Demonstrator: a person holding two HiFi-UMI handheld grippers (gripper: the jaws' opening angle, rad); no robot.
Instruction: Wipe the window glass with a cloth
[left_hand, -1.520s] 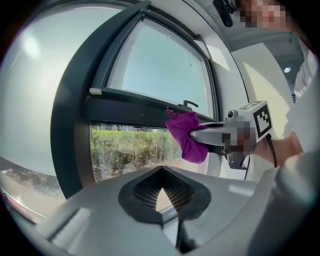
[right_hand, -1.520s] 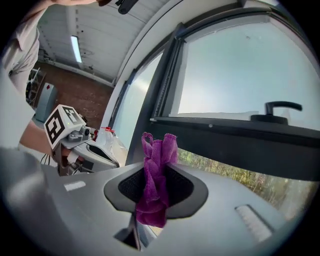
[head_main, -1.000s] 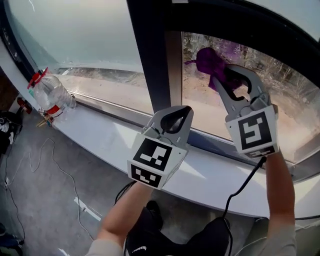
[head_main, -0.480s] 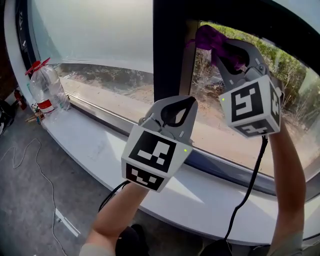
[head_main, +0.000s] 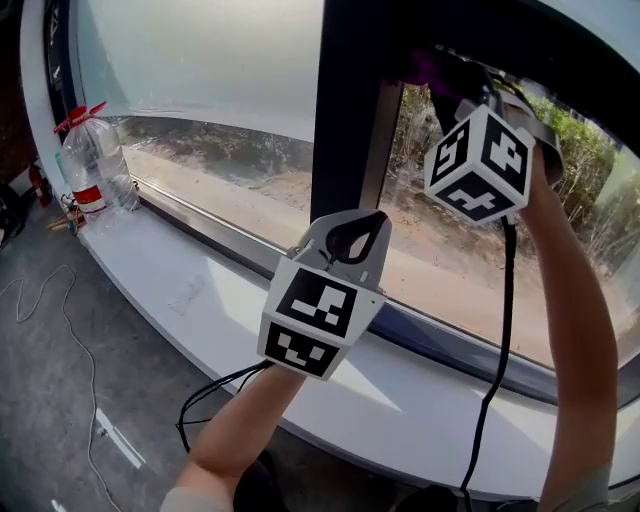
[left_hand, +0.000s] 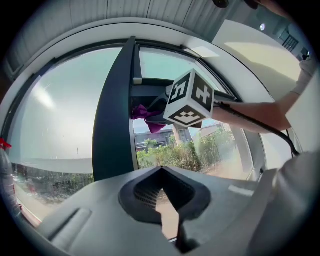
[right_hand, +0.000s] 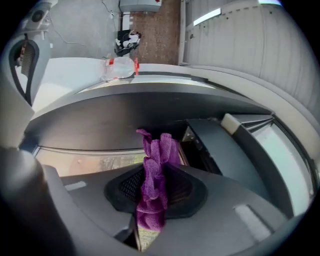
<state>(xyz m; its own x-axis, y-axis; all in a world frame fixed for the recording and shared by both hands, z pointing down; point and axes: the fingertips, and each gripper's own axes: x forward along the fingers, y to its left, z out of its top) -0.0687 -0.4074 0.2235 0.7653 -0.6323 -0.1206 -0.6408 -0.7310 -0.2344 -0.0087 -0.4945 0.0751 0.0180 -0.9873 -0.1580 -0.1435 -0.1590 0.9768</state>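
Observation:
The purple cloth is pinched between the jaws of my right gripper, which is shut on it. In the head view that right gripper is raised to the top left corner of the window glass, with the cloth against the dark upper frame. My left gripper hangs lower, in front of the mullion, shut with nothing in it. From the left gripper view, the cloth shows beside the right gripper's marker cube.
A white sill runs below the window. A plastic bottle with a red cap stands at its far left end. A black cable hangs from the right gripper. More cables lie on the grey floor.
My right gripper has risen with the cloth from mid-pane to the top corner of the glass. The left gripper has stayed about where it was.

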